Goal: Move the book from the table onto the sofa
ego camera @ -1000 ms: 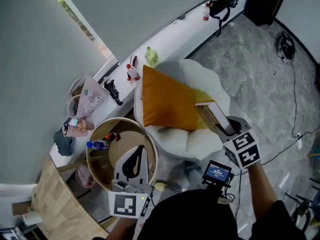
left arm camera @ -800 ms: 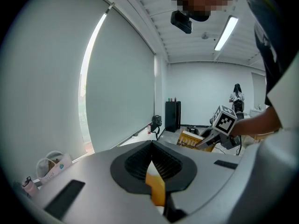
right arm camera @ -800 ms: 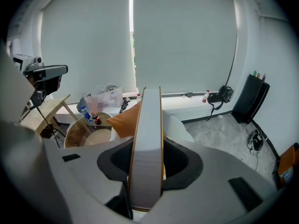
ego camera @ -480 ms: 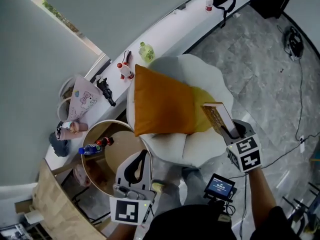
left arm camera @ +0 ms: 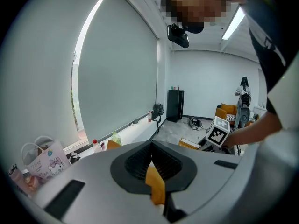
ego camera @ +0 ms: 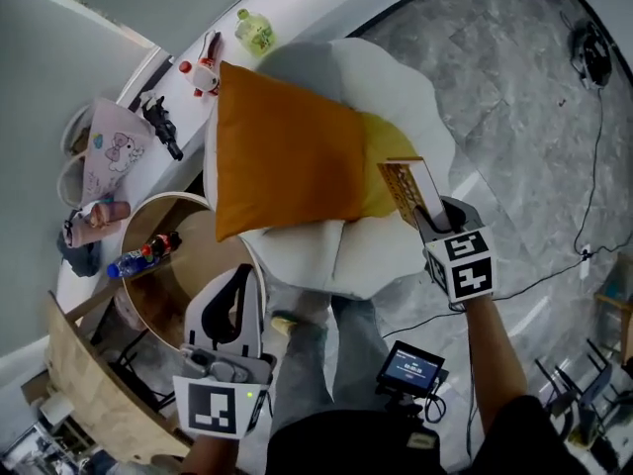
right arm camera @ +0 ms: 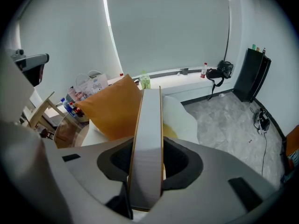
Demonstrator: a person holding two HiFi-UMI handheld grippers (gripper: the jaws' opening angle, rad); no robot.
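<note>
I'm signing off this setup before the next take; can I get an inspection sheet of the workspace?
Surface: rounded white sofa, front of seat bare; orange square cushion and yellow cushion at its back.
Job's things: thin book with tan lattice cover, on edge over the sofa; contact unclear.
Clutter: plastic bottles on round wooden glass-topped table; green bottle and pink printed bag on white window ledge.
Grippers: right gripper shut on the book; left gripper shut, empty.
Cables: black cable across grey marbled floor.
Surroundings: pale roller blind behind the ledge.

orange cushion [ego camera: 282, 151] covers most of the sofa [ego camera: 316, 257]; front strip bare
</note>
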